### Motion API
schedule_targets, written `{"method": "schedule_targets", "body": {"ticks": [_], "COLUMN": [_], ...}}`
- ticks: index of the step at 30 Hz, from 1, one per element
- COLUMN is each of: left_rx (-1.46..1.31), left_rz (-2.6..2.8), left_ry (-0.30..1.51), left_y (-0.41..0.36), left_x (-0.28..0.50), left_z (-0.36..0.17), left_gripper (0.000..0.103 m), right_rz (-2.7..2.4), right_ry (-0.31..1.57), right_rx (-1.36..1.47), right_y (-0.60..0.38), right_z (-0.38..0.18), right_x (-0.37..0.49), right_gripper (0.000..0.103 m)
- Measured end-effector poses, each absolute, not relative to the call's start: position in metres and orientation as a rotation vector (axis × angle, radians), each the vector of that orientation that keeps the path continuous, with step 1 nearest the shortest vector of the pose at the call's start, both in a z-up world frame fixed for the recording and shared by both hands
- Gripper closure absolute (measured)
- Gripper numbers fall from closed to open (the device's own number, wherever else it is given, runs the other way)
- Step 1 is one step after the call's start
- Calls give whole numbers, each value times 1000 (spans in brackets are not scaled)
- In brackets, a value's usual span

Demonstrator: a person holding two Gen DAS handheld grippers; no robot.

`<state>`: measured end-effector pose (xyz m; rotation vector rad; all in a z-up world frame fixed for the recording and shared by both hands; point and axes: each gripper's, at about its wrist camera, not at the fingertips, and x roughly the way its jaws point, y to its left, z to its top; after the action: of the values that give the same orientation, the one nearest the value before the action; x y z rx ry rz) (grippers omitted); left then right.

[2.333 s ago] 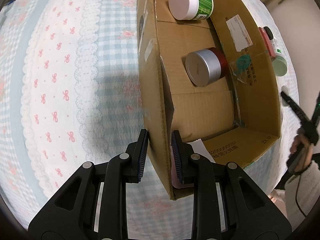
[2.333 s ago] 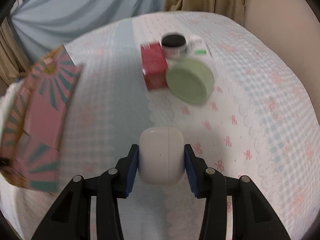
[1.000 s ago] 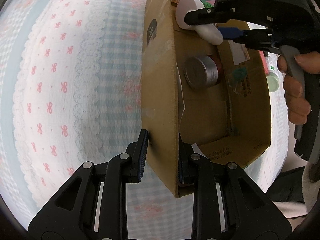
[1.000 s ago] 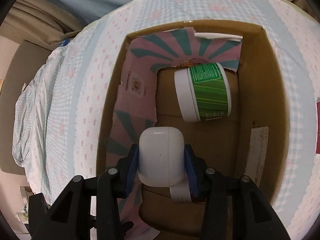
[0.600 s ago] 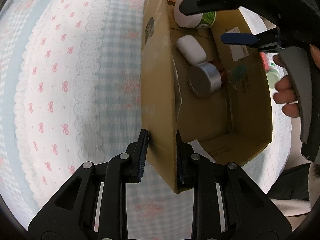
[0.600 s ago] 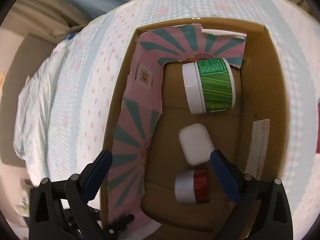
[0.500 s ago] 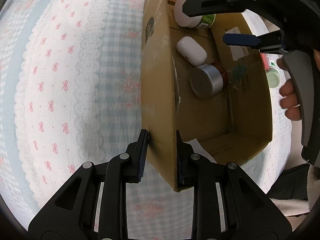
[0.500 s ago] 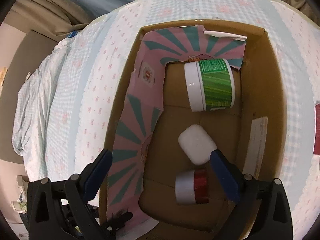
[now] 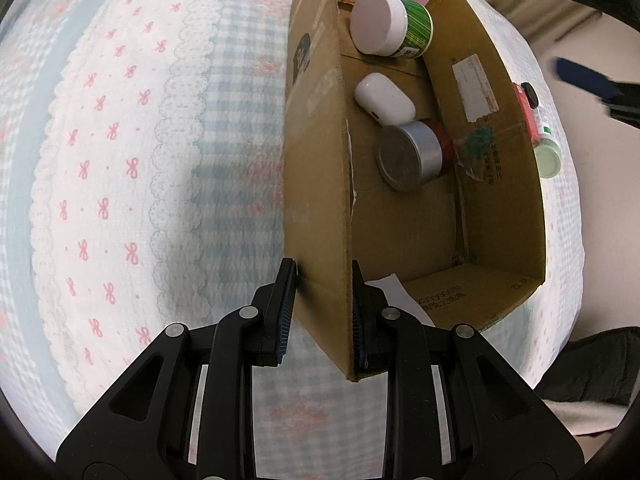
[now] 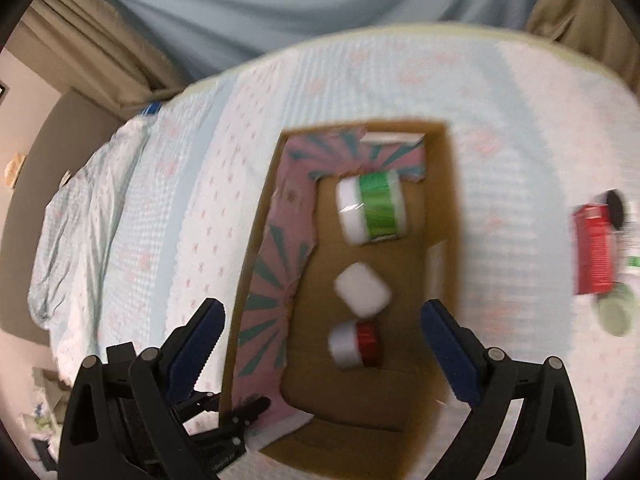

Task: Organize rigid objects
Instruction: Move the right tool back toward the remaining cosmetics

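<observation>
A cardboard box point(image 9: 316, 184) stands on the patterned bedspread; it also shows in the right wrist view point(image 10: 444, 208). In it lie a white earbud case point(image 9: 384, 98) point(image 10: 362, 294), a green jar with a white lid point(image 9: 390, 24) point(image 10: 372, 208) and a red tin with a silver lid point(image 9: 412, 156) point(image 10: 354, 344). My left gripper point(image 9: 322, 312) is shut on the box's near wall. My right gripper point(image 10: 320, 344) is open and empty, high above the box.
Outside the box to the right lie a red carton point(image 10: 594, 248), a pale green round tin point(image 10: 616, 314) point(image 9: 548, 156) and a black-lidded jar point(image 10: 616, 204). A pink and teal printed flap point(image 10: 276, 272) lines the box's left wall. Curtains hang behind the bed.
My right gripper carried the white earbud case over the box, opened and dropped it between the green jar and the red tin, then pulled up and away. The left gripper kept hold of the box wall.
</observation>
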<state>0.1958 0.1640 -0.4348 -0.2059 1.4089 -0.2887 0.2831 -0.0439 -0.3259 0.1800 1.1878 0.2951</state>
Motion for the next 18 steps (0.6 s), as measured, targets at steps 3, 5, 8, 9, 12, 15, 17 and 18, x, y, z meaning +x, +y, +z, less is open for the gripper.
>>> {"method": "schedule_targets", "body": {"ticks": [3,5,8,9,12,15,17,18], "left_rx": [-199,-194,-188,-185,-177,-179,-174,-172], "left_rz": [-285,-284,-283,-283,-286,-287,-286,-285], "left_ry": [1407,1405,1404,1405,1405,1405,1405,1405], "left_y": [163,162,160,160,158,158,157,158], "left_x": [195,195,194,194,194,194,194,194], "left_z": [-435,-435,-435,-435,-435,-436,-436,-436], "left_gripper": [81,81,81,81,81,81,81,81], "right_rz": [234,203,144,121,81,16,-23,-49], "right_ry": [1141,1126,1070,1051,1031,1014,1009,1009], "right_rx": [151,161,182,186,218,235,240,237], "right_y": [-59,-69,-95,-105,-131,-163,-181,-190], "right_z": [-296,-279,-252,-243,-232,-227,-229,-229], "right_x": [265,261,242,235,220,205,195,190], "right_gripper": [5,5,5,5,5,5,5,5]}}
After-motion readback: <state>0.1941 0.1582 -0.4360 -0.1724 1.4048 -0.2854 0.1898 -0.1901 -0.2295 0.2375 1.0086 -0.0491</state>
